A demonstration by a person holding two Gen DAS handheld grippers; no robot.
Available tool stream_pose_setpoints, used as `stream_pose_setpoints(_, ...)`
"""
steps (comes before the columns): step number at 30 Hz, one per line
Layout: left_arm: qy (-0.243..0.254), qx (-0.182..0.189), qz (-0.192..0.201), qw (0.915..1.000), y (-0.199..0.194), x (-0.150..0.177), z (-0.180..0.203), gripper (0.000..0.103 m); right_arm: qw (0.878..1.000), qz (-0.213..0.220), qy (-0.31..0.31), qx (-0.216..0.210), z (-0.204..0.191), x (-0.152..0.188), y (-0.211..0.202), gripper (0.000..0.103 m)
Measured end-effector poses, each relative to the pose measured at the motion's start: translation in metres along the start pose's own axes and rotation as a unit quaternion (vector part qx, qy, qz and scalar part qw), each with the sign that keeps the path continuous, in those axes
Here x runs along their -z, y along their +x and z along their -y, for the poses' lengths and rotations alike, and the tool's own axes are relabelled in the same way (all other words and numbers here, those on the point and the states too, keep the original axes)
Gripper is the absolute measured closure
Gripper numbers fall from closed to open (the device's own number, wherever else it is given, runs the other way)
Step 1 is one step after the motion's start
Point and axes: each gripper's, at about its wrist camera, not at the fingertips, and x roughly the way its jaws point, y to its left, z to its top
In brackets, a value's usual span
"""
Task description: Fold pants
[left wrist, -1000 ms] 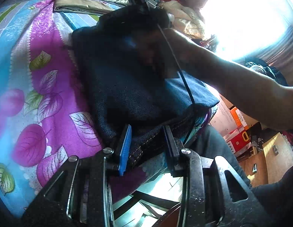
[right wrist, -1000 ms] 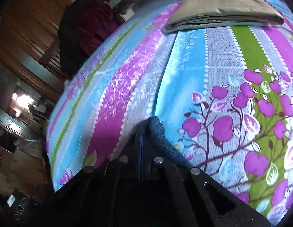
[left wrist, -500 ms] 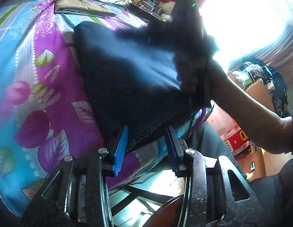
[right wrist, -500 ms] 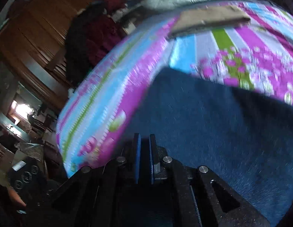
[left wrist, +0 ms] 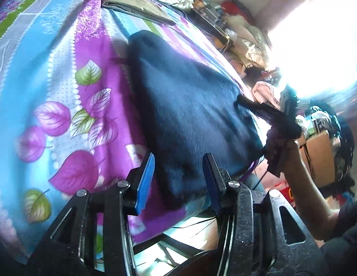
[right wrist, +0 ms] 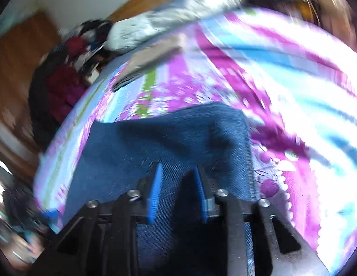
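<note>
1. The dark blue denim pants (left wrist: 192,115) lie folded on the floral purple-and-blue bedsheet (left wrist: 63,73), near the bed's near edge.
2. The left gripper (left wrist: 178,179) gapes wide, holding nothing.
3. The right gripper (right wrist: 177,184) hovers parted above the denim, empty.

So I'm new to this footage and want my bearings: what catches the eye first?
Dark blue pants folded on a loud purple, blue and green leaf-print bedsheet. The open left gripper sits at their near edge, the open right gripper above them. Folded tan cloth lies farther back.
</note>
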Motion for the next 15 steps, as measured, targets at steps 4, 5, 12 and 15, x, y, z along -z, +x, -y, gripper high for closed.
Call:
stream_pose_setpoints(4,0.004,-0.002,-0.012,0.9999,0.023,-0.009,0.02,0.058,0.998,0.021,0.066,-0.002,0.034,-0.034,-0.002,0.103)
stream_pose_setpoints(5,0.003,-0.004,-0.012,0.9999,0.028,-0.009,0.025,0.056,0.998,0.036,0.055,0.006,0.03,-0.038,-0.011,0.103)
stream_pose_setpoints(12,0.0,-0.026,0.003,0.9997,0.045,-0.04,0.026,0.035,0.997,0.004,0.02,0.071,0.039,-0.041,0.001,0.103)
stream_pose_setpoints(15,-0.014,-0.034,0.0,0.9993,0.037,-0.05,0.017,0.035,0.992,0.036,-0.011,0.121,0.041,-0.024,-0.051,0.067)
